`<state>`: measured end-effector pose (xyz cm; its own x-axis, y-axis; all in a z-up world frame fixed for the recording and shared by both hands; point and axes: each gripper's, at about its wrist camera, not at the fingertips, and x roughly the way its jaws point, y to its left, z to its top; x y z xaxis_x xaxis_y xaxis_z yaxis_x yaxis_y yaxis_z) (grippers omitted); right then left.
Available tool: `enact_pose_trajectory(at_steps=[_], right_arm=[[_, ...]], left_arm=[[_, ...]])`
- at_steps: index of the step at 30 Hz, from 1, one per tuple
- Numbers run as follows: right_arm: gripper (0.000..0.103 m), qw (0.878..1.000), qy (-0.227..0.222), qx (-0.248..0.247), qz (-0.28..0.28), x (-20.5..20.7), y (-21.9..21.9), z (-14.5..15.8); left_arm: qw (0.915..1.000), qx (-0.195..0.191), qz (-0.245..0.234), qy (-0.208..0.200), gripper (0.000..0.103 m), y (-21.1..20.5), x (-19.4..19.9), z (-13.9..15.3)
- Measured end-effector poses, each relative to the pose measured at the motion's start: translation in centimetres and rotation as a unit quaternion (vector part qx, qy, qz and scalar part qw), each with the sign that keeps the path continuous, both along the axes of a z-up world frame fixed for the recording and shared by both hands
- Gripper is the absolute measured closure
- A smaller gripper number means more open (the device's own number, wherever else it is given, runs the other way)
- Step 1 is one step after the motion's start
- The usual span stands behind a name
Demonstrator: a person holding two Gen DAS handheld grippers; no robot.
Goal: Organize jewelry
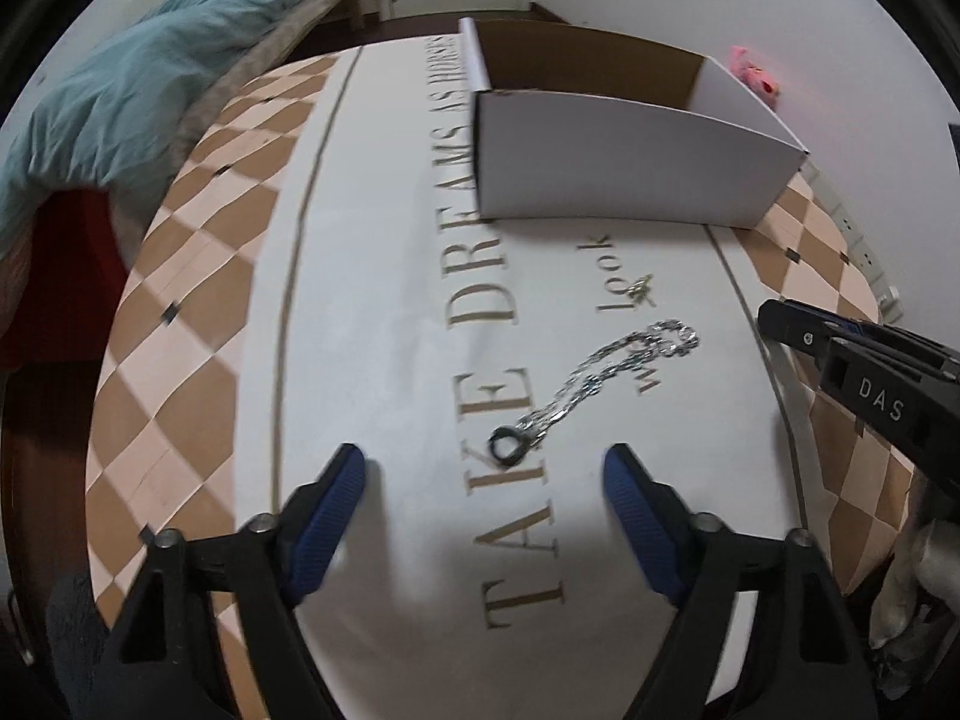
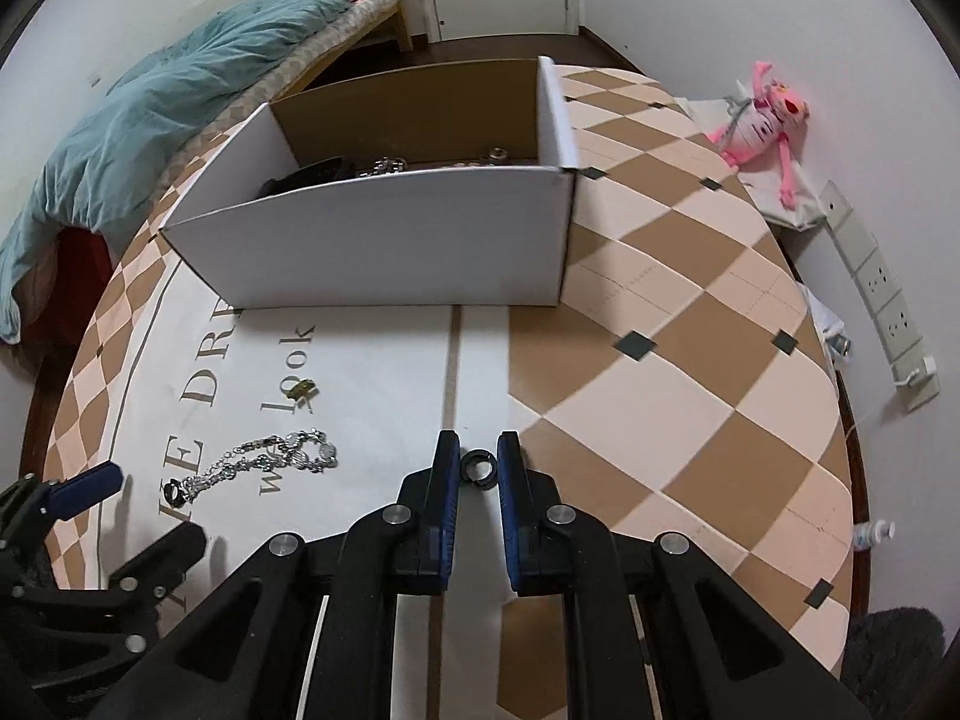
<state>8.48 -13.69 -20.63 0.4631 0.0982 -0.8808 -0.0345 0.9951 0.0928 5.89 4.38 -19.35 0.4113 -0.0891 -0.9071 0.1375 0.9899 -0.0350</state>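
Your right tool, low centre of its view, is clamped on a small dark ring, seemingly just off the counter. Left tool gapes, empty, before the chain necklace. Next: carry the ring up-frame into the white box.

Between the left gripper's ribbed blue pads, a shiny metal chain is seen on matt printed cloth. Ahead, a smooth matt cardboard box is shown.

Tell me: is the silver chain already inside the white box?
No, the silver chain lies on the tablecloth in front of the white box.
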Motion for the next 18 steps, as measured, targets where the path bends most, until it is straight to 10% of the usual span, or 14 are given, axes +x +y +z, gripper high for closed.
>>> enact_pose_trajectory(at_steps=[4, 18], right_arm=[[0.090, 1.000, 0.000, 0.005, -0.007, -0.2, -0.4, 0.3], [0.090, 0.998, -0.033, 0.057, -0.006, -1.4, -1.2, 4.7]], left_arm=[[0.9997, 0.010, -0.017, -0.013, 0.091, -0.7, 0.0, 0.2], [0.9970, -0.070, 0.017, -0.028, 0.093, 1.8, -0.9, 4.8]])
